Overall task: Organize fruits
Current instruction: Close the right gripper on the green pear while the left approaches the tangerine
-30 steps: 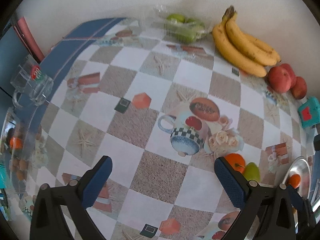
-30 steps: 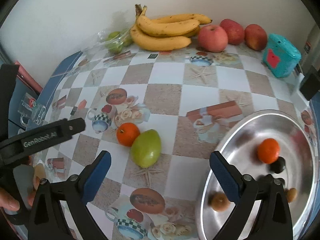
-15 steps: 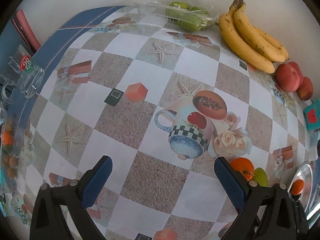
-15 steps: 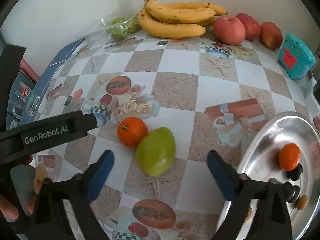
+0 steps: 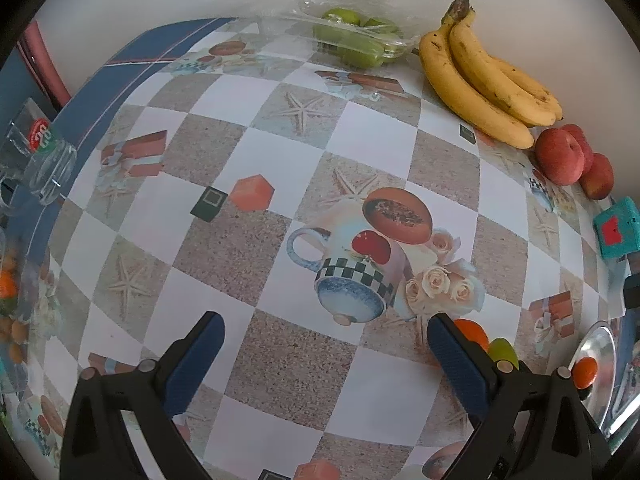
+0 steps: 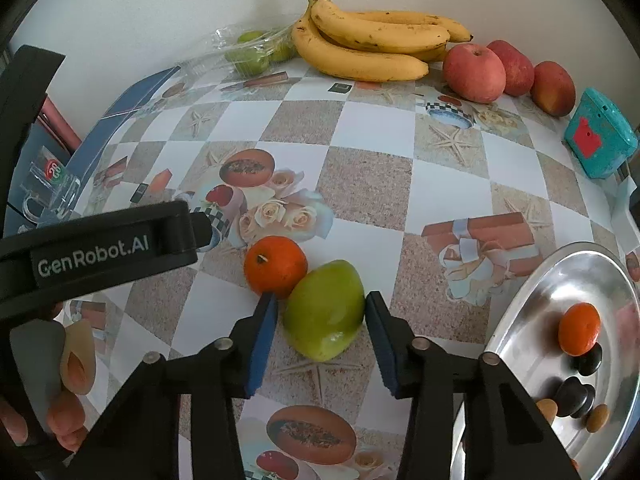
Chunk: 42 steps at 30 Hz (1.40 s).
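A green mango [image 6: 324,312] lies on the patterned tablecloth, touching an orange [image 6: 276,266] on its left. My right gripper [image 6: 320,306] straddles the mango and its jaws are closing. The right pad [image 6: 378,328] meets the mango's side, and a thin gap shows at the left pad [image 6: 264,332]. At the right edge, a silver plate [image 6: 560,264] holds another orange [image 6: 580,328] and several small dark and brown fruits. My left gripper [image 5: 324,324] hangs open above bare tablecloth with nothing between its fingers. The orange [image 5: 474,332] and the mango [image 5: 504,350] peek out behind its right finger.
Bananas [image 6: 372,44], red apples [image 6: 474,74] and a clear bag of green fruit [image 6: 248,56] line the back wall. A teal box [image 6: 600,140] stands at the right, a glass mug [image 6: 52,188] at the left edge. The left tool's black casing [image 6: 100,248] crosses the left foreground.
My right gripper came down closer to the mango and its jaws narrowed from wide open to just around it. The left gripper stayed open and barely shifted.
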Each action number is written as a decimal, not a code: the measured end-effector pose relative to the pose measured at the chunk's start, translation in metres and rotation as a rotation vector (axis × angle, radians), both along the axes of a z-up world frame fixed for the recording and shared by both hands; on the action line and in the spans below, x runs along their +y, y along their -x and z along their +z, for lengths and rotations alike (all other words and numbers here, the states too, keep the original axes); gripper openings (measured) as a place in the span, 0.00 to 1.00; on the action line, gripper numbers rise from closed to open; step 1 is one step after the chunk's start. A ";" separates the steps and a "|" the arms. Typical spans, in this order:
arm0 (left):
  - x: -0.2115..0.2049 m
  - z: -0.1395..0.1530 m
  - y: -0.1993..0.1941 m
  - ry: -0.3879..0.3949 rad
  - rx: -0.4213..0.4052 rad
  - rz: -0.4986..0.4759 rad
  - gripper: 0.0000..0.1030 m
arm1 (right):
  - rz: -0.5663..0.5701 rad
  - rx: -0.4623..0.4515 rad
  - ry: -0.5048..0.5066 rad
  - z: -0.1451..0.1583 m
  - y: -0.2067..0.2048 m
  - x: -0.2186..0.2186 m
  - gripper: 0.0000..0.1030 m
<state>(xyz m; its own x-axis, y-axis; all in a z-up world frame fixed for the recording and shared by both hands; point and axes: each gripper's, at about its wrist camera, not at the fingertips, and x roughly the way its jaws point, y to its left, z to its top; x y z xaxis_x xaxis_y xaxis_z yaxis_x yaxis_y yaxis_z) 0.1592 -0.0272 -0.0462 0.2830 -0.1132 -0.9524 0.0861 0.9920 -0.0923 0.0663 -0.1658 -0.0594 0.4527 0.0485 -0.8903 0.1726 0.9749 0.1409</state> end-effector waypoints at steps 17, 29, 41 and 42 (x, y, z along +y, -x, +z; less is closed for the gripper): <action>-0.022 0.003 0.009 0.148 0.023 -0.081 0.85 | -0.079 -0.050 -0.013 0.028 0.013 -0.024 0.42; -0.048 0.003 0.018 0.203 0.040 -0.172 0.71 | -0.183 -0.088 -0.065 0.047 0.033 -0.057 0.42; -0.065 -0.007 0.025 0.180 0.063 -0.221 0.45 | -0.176 -0.092 -0.051 0.055 0.036 -0.053 0.42; -0.065 -0.007 0.025 0.181 0.062 -0.222 0.42 | -0.176 -0.092 -0.054 0.055 0.036 -0.053 0.42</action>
